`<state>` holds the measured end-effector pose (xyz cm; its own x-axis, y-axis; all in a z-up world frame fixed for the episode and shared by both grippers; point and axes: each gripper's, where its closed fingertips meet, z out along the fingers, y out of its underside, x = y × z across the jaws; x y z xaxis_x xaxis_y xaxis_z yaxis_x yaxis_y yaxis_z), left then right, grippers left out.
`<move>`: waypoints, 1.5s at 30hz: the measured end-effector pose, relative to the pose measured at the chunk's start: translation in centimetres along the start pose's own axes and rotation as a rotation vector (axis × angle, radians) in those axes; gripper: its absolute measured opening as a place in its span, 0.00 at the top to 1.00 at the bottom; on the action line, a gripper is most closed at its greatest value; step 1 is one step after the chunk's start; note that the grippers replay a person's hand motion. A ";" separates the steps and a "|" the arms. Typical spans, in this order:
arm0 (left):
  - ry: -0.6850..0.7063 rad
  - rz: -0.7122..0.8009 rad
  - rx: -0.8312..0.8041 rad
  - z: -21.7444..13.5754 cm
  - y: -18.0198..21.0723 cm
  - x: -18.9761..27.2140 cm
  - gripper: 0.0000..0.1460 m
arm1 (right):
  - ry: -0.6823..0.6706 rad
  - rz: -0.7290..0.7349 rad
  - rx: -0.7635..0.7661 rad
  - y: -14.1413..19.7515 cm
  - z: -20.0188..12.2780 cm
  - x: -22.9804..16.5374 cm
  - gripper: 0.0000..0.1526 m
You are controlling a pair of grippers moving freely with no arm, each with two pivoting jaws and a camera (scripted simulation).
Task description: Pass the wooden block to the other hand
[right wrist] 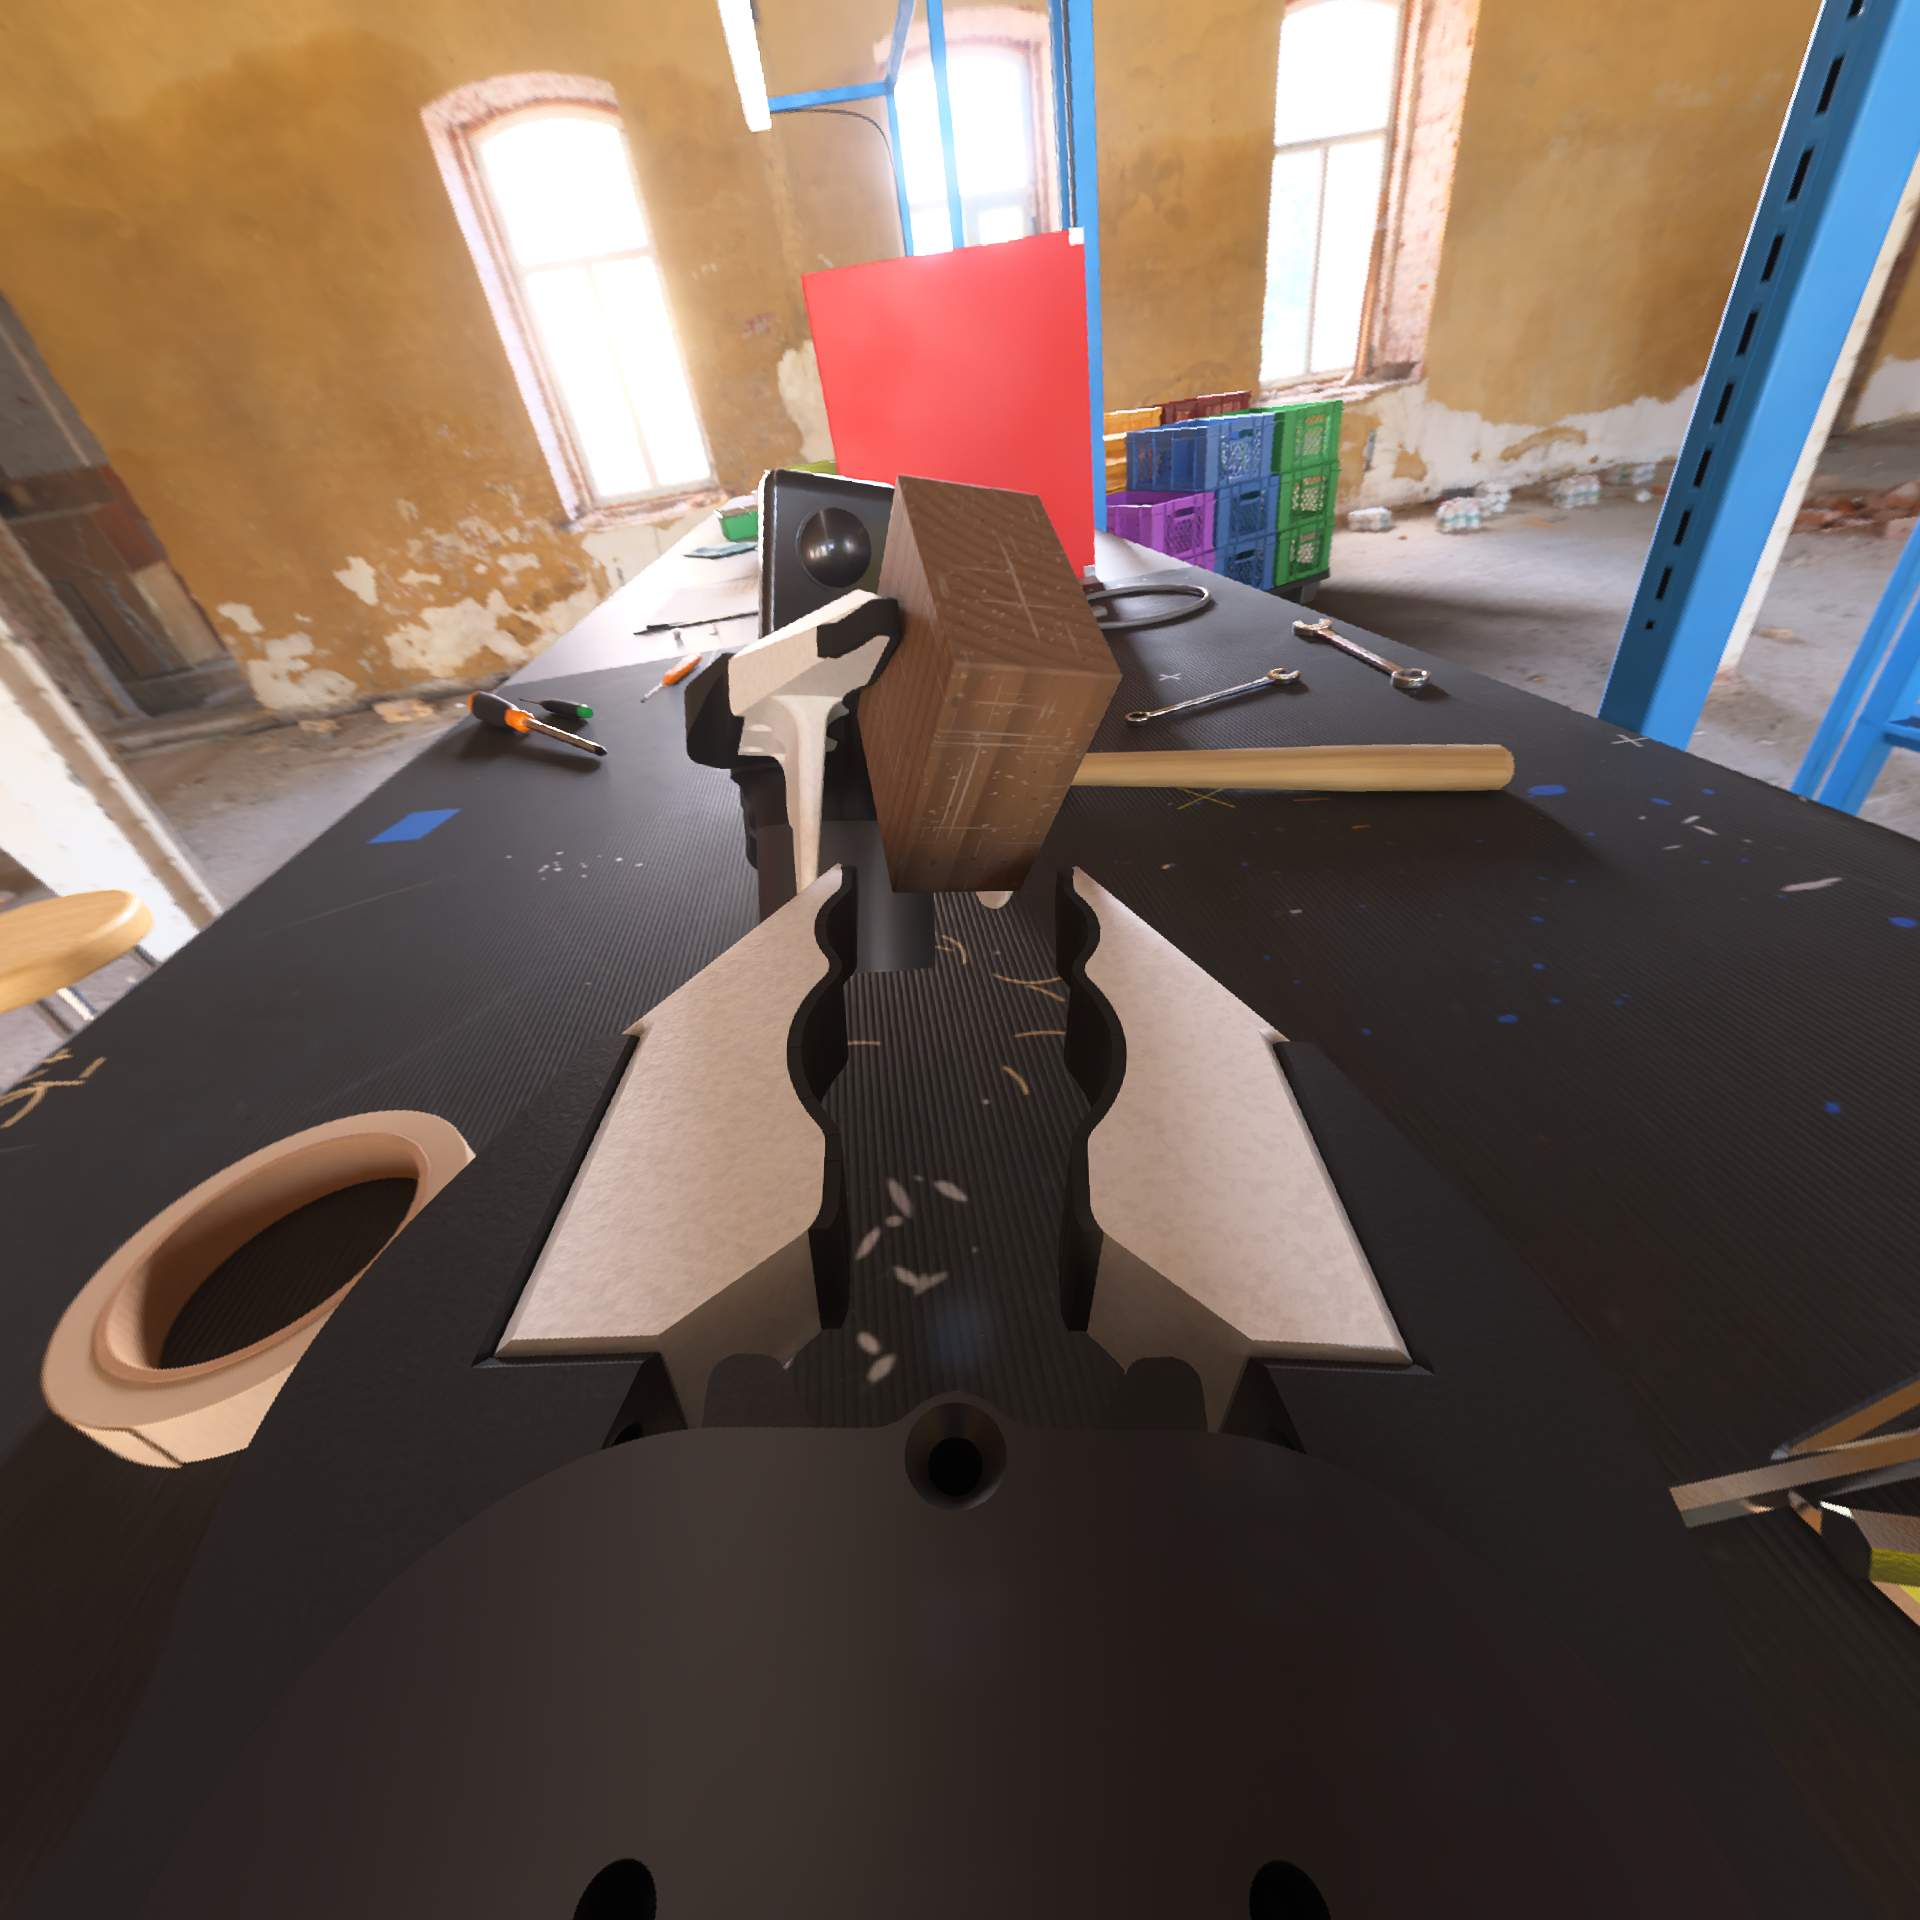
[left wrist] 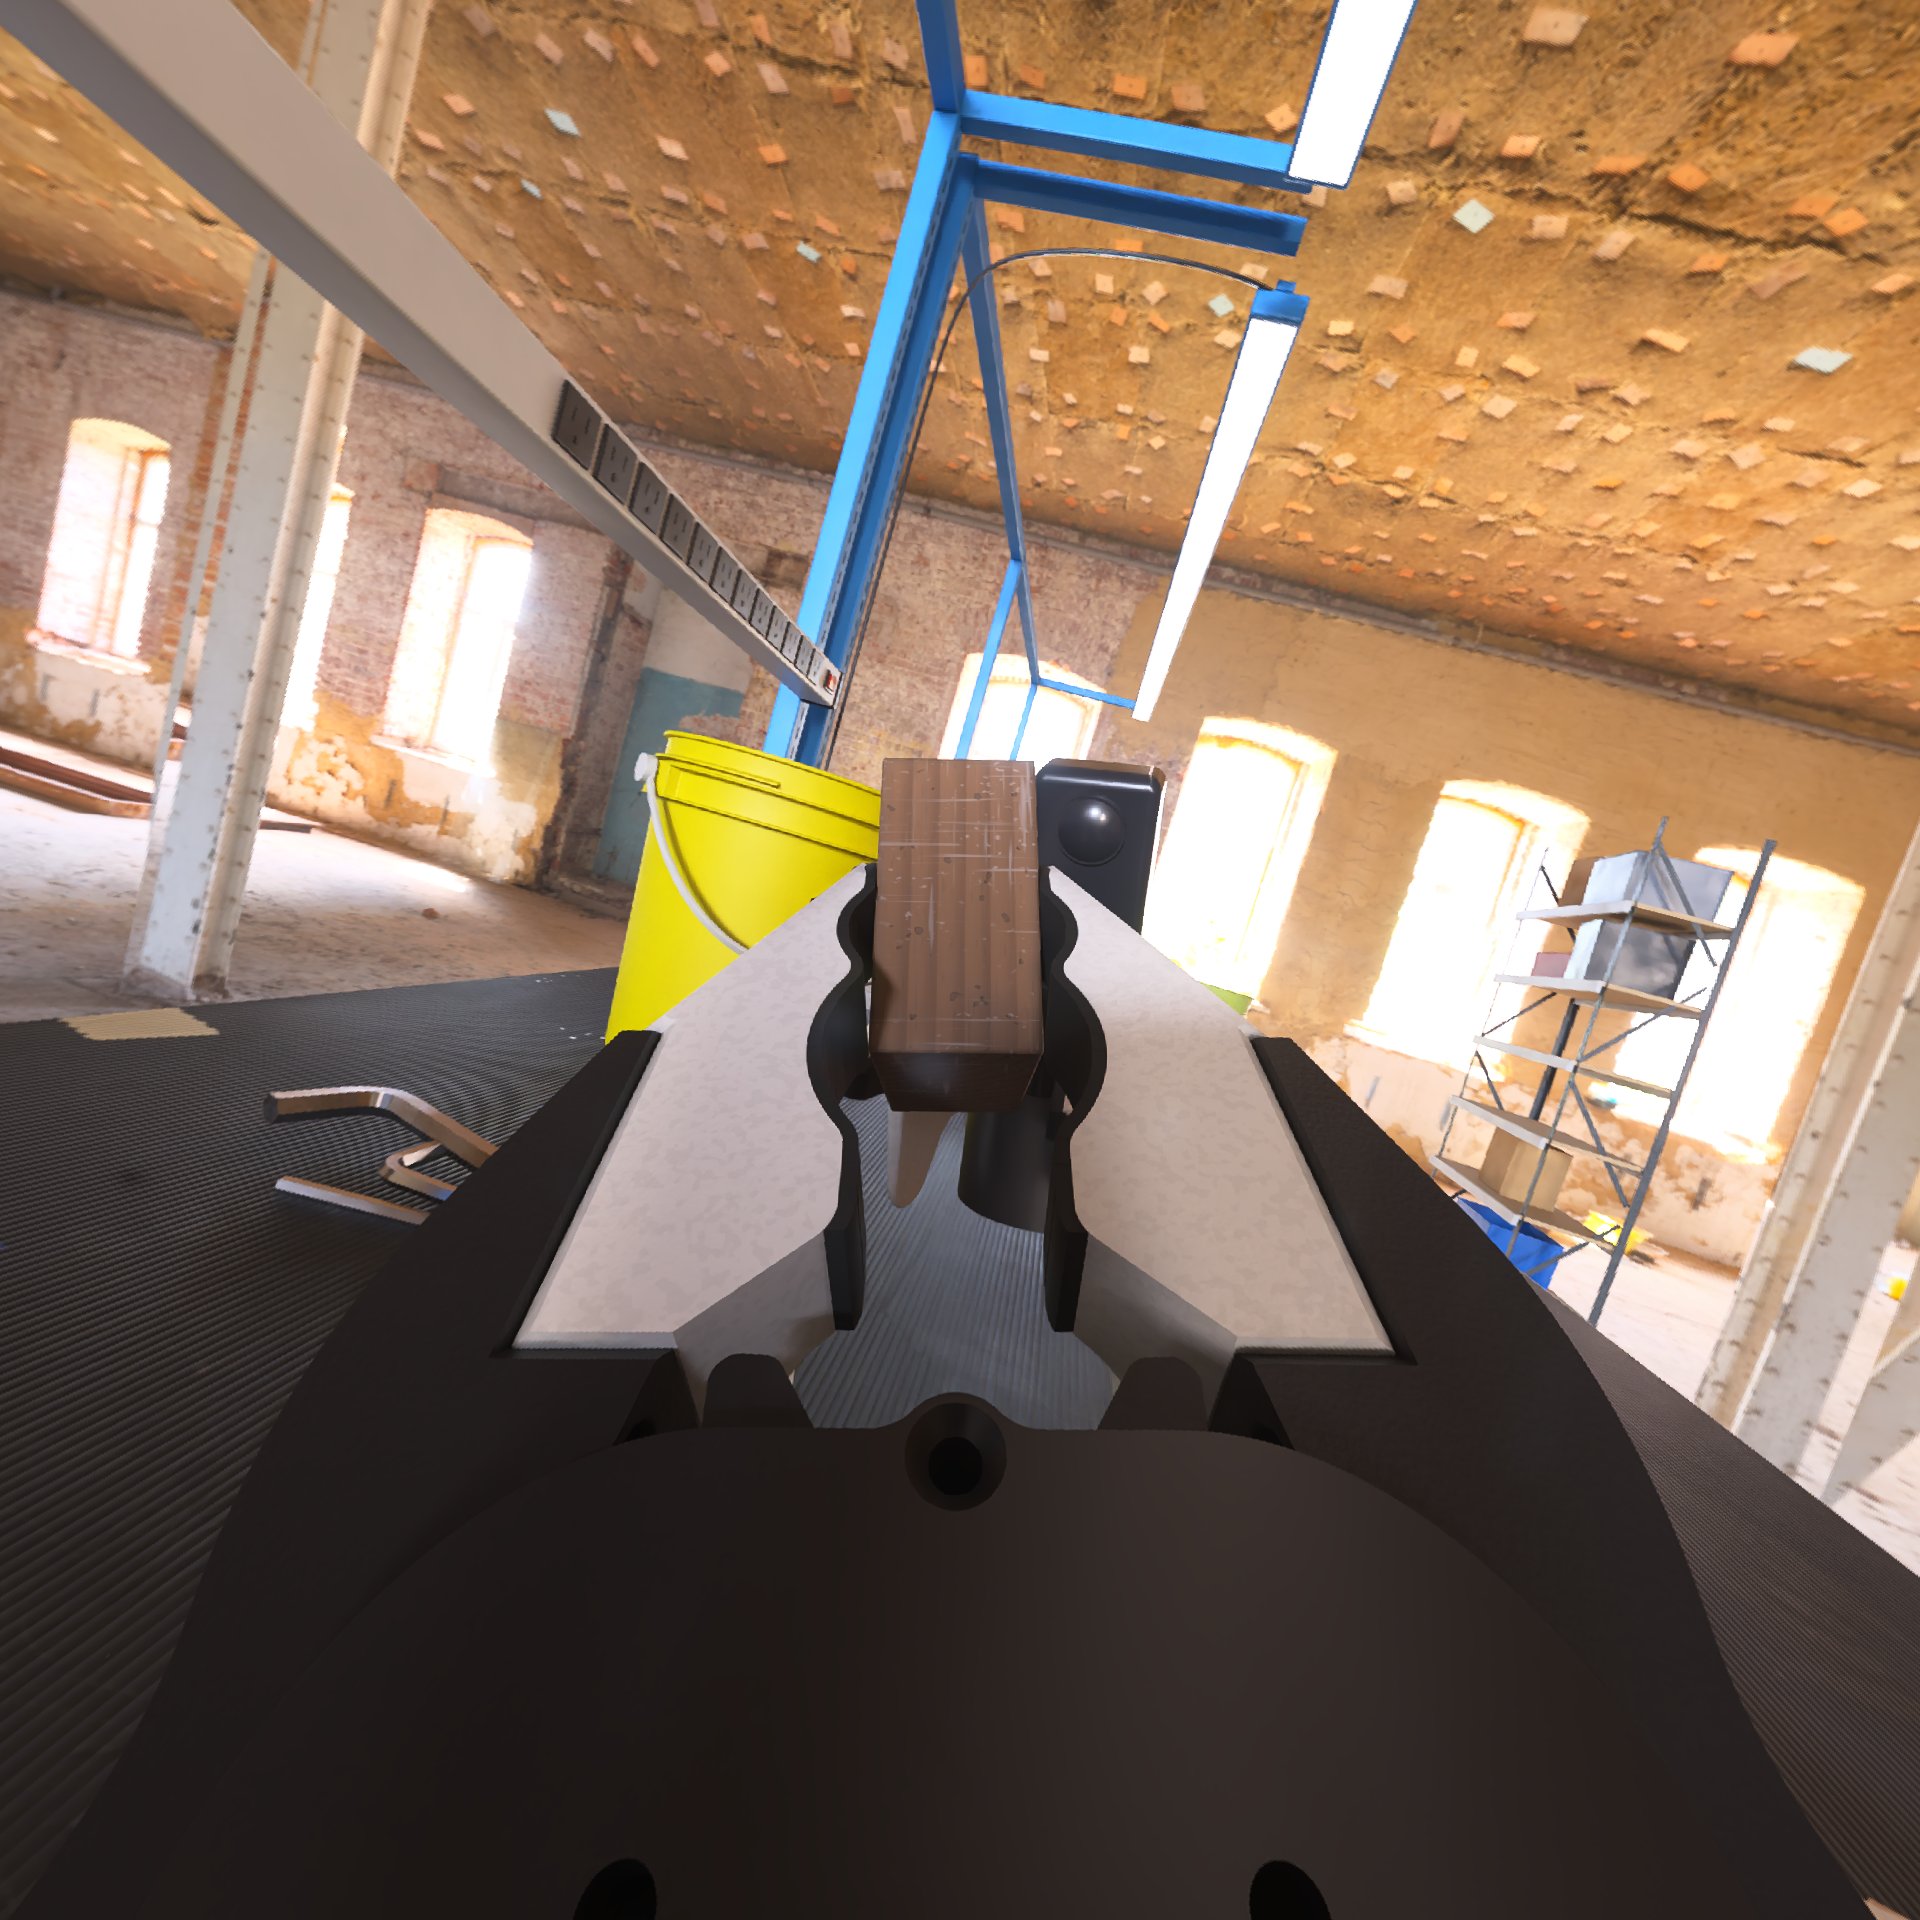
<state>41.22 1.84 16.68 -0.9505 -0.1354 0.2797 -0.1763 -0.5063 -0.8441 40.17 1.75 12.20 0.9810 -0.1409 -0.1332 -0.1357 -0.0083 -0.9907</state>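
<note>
The wooden block (left wrist: 956,935) is a brown oblong with scratch marks. My left gripper (left wrist: 958,883) is shut on it, and it stands up between the fingertips above the black table (left wrist: 156,1247). In the right wrist view the block (right wrist: 987,707) hangs tilted just beyond my right gripper (right wrist: 958,878), which is open and empty, its fingertips level with the block's lower end. One white finger (right wrist: 800,665) of the left gripper presses the block's left side; the other is hidden. The right gripper's dark body (left wrist: 1096,831) shows behind the block.
A yellow bucket (left wrist: 748,862) and hex keys (left wrist: 384,1132) sit to the left. A wooden handle (right wrist: 1288,769), wrenches (right wrist: 1216,696), screwdrivers (right wrist: 530,722) and a tape roll (right wrist: 249,1278) lie on the table. A red panel (right wrist: 951,384) stands at its far end.
</note>
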 end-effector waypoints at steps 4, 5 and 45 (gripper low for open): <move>0.025 -0.002 -0.030 0.1 0.4 0.3 0.80 | -0.011 -0.021 0.001 0.1 -0.2 -0.2 0.70; 0.023 0.005 -0.052 0.2 0.7 0.3 0.80 | -0.014 -0.030 -0.006 0.2 -0.5 -0.2 0.69; 0.135 -0.063 -0.289 2.0 5.3 2.6 0.67 | 0.297 -1.081 -0.064 0.1 -4.3 -0.2 0.59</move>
<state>38.36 -2.92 13.82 -0.9573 0.0122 0.2888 -0.2829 -0.2449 -0.9274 39.41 -2.49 12.25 0.5172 -0.2592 0.8157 0.7514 -0.3186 -0.5778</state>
